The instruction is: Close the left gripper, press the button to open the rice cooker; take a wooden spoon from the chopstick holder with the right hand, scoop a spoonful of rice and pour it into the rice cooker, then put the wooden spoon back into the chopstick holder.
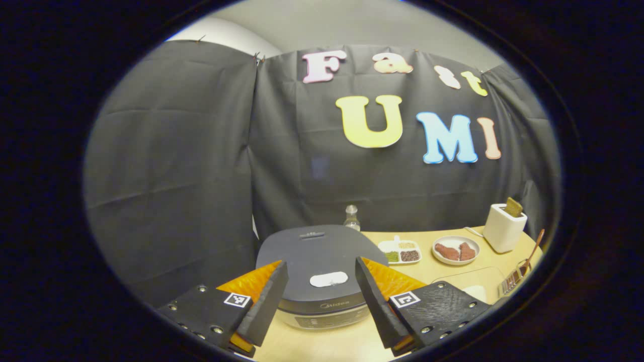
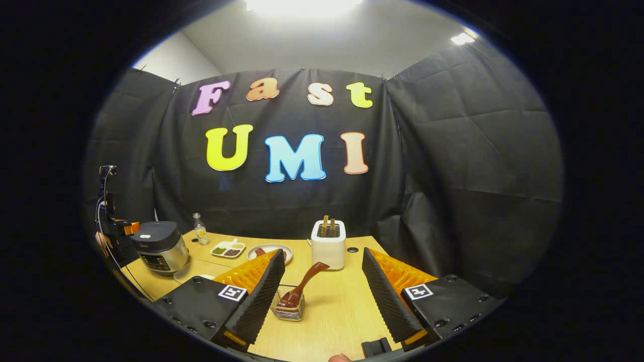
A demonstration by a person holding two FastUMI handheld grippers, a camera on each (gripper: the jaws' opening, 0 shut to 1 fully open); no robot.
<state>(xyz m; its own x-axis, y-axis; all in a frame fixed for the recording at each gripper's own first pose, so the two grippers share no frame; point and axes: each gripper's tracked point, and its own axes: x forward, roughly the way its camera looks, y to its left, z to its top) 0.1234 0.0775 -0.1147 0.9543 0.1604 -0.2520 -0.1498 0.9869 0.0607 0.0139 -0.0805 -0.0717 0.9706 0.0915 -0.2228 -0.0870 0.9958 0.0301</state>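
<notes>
In the left gripper view, the left gripper [image 1: 318, 296] sits at the bottom centre of the frame with its two fingers spread wide apart and nothing between them. Framed in the gap is the rice cooker [image 1: 319, 274], low in the middle of the picture, its dark lid down and closed. A pale oval button [image 1: 328, 279] lies on the front part of the lid, between the fingertips but apart from them. The cooker stands on a light wooden table [image 1: 453, 279] that runs to the lower right. Behind the cooker a small clear bottle [image 1: 351, 217] stands. To the right of it lie a divided white dish [image 1: 400, 252] of grains and a round plate [image 1: 456, 250] with brown pieces. A white toaster [image 1: 504, 228] stands at the right, and at the far lower right edge the chopstick holder [image 1: 511, 282] shows, with the wooden spoon [image 1: 532, 254] leaning out of it.

In the right gripper view, the right gripper [image 2: 324, 296] is at the bottom centre, its fingers likewise wide open and holding nothing. Between them, just beside the left finger, the chopstick holder [image 2: 288, 304] stands on the table [image 2: 342, 311] with the wooden spoon [image 2: 304, 284] in it, handle tilted up to the right. The toaster [image 2: 328, 245] stands behind it at centre. The rice cooker [image 2: 161, 247] is at the left of the frame, closed, with the left gripper [image 2: 121, 229] just beside it at the left edge.
</notes>
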